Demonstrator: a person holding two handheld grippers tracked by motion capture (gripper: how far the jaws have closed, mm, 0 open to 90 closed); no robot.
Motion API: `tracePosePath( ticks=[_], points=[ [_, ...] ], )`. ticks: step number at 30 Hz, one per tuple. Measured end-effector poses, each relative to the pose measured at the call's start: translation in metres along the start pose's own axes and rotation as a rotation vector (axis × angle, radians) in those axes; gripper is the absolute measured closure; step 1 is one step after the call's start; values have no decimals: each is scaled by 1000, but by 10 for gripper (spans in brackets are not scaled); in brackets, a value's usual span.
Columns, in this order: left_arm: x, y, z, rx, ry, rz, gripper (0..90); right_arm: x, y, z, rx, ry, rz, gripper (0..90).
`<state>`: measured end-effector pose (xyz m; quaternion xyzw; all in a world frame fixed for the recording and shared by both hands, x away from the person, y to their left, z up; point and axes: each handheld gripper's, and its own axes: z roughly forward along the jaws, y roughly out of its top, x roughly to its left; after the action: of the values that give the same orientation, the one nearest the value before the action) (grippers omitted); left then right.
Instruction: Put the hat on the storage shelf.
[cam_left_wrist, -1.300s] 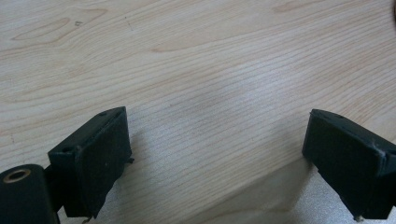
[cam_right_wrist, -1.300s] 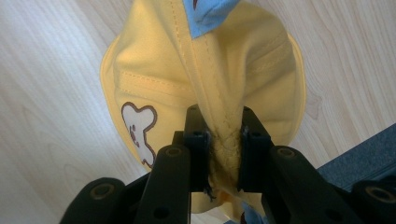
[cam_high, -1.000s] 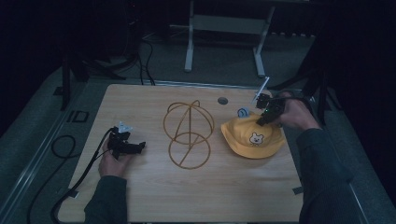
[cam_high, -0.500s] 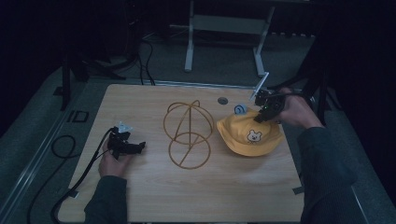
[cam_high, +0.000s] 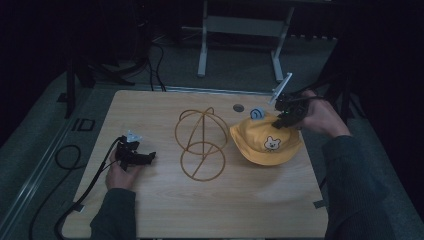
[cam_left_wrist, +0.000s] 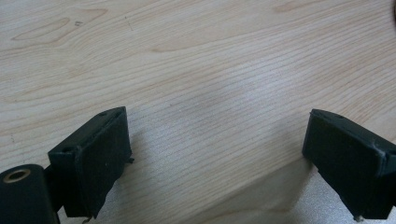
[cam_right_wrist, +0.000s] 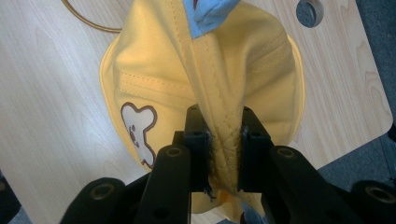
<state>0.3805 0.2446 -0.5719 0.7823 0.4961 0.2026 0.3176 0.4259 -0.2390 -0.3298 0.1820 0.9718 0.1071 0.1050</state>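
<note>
We saw the right tool (cam_right_wrist: 223, 154) pinching a fold of the yellow hat (cam_high: 265, 142), its jaws closed on the bunched fabric. The hat sat at the right side of the bench (cam_high: 165, 210), just beside the wire frame (cam_high: 200, 144), with a bear patch (cam_right_wrist: 138, 133) on its front and a blue piece (cam_high: 257, 113) at its far edge. The left tool (cam_left_wrist: 219, 158) rested low over bare wood at the left, jaws spread wide and holding nothing. A small round disc (cam_high: 238, 107) lay beyond the hat.
</note>
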Motion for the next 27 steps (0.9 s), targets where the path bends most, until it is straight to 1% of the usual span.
tracePosePath(
  ticks=[4, 6, 8, 11, 16, 22, 27],
  points=[
    [0, 0, 0, 0, 0, 0, 76, 0, -1, -6, -23, 2, 3, 778],
    [0, 0, 0, 0, 0, 0, 76, -1, -3, -9, -46, 2, 0, 777],
    [0, 0, 0, 0, 0, 0, 76, -1, -5, -12, -62, 5, 6, 777],
    [0, 0, 0, 0, 0, 0, 76, 0, -7, -15, -60, 7, -2, 778],
    [0, 0, 0, 0, 0, 0, 76, 5, -5, -17, -26, 5, -23, 778],
    [0, 0, 0, 0, 0, 0, 76, 11, -3, -23, -32, 2, -58, 777],
    [0, 0, 0, 1, 0, 0, 76, 14, -3, -31, -44, -7, -72, 777]
  ],
)
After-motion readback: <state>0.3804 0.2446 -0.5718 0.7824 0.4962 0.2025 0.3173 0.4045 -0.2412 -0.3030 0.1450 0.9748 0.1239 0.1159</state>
